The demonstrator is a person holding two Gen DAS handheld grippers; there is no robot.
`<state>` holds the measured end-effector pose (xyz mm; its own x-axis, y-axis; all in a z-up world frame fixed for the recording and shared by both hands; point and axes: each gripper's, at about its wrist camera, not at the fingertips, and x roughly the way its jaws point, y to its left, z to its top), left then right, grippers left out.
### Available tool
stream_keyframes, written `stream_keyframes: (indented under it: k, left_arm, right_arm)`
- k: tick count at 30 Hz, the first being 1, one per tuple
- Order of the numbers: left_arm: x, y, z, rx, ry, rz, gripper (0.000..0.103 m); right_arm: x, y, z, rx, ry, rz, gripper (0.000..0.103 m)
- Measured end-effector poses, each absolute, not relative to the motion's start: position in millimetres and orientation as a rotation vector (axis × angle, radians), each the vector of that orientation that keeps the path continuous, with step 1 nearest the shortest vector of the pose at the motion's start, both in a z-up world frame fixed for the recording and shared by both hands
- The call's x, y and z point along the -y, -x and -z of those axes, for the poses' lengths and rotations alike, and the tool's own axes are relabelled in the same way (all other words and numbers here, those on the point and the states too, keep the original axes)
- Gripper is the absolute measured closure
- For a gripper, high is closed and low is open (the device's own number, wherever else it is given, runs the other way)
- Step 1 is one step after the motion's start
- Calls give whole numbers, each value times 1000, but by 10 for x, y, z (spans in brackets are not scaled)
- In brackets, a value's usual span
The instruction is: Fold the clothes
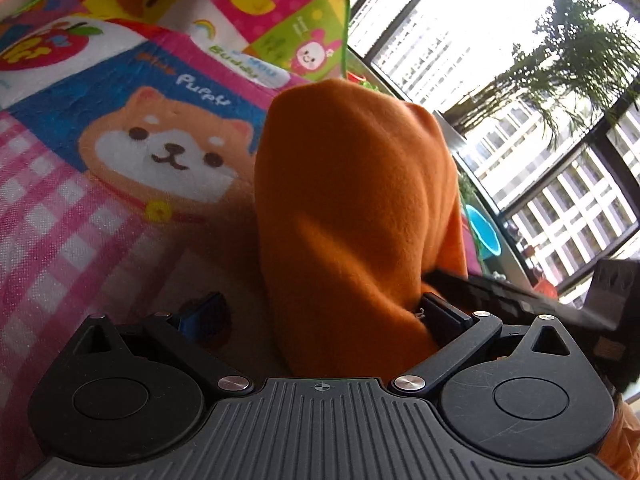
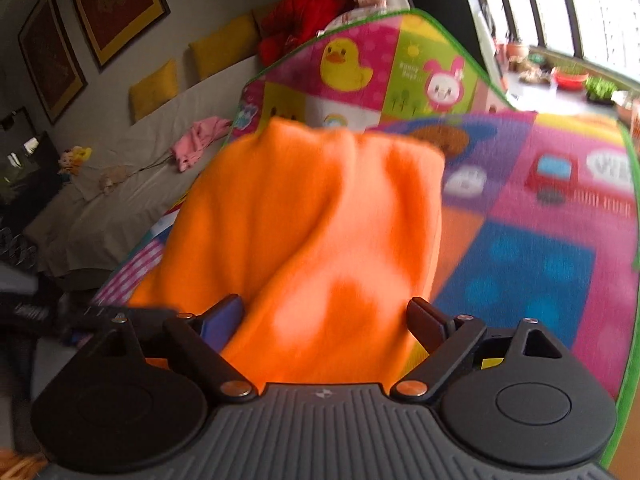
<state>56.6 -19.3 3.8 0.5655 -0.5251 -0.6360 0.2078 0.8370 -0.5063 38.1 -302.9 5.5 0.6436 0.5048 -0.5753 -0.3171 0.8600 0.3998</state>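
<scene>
Where the left jaws stand: the left gripper (image 1: 320, 312) has its jaws spread wide; the blue-padded finger (image 1: 204, 314) is clear of the cloth, while the other finger (image 1: 440, 316) touches its edge.
Where the right jaws stand: the right gripper (image 2: 320, 316) also has its jaws spread wide, with cloth filling the whole gap and lying against both fingers; nothing shows them pinching it.
Orange garment, left wrist view: the orange fleece garment (image 1: 352, 200) rises from between the jaws as a tall, rounded bundle with soft folds, and its lower end spills over the gripper body.
Orange garment, right wrist view: the same fleece (image 2: 312, 220) runs forward from the jaws in long lengthwise folds, blurred at its far edge, and lies over the mat.
Surface beneath: a children's play mat (image 1: 80, 220) printed with pink check, a puppy face and ducks; from the right wrist (image 2: 520, 248) it shows blue, purple and pink squares, a red truck and a green border.
Beyond the mat, left wrist view: tall dark-framed windows (image 1: 460, 40), a palm-like plant (image 1: 580, 52) against the glass, and a turquoise bowl (image 1: 484, 236) just past the garment.
Beyond the mat, right wrist view: a grey sofa (image 2: 120, 200) carrying yellow cushions (image 2: 156, 88) and a crumpled pink garment (image 2: 200, 136), with framed pictures (image 2: 116, 0) on the wall above.
</scene>
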Motion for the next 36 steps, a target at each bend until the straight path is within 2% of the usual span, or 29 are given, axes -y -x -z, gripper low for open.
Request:
stream_keyframes:
  k: [3,8,17,23,27,36]
  left_arm:
    - [277,-598,-34,-856,362,455,0]
    - [251,-840,-56,-843,330,436,0]
    - [-212,-1684,-187,-758,292,313,0]
    - [-586,-2342,-284,-677,329,232,0]
    - [-625,-2579,-209,-668,307,221,0]
    - [-539,-2586,-140,-675,244,278,0]
  right_arm:
    - [3057,-399,14,-757,-337,-512,18]
    - [2913,-737,35,-755,-309,-538,18]
    - [2307,-1920,8,-759,-328,-547,18]
    - [1835,-2591,49,-698,-341,-543,21]
    - [1694,-2749,70,-673,-325,-534,21]
    - [1867,-2574,36,-716,-258,-525,21]
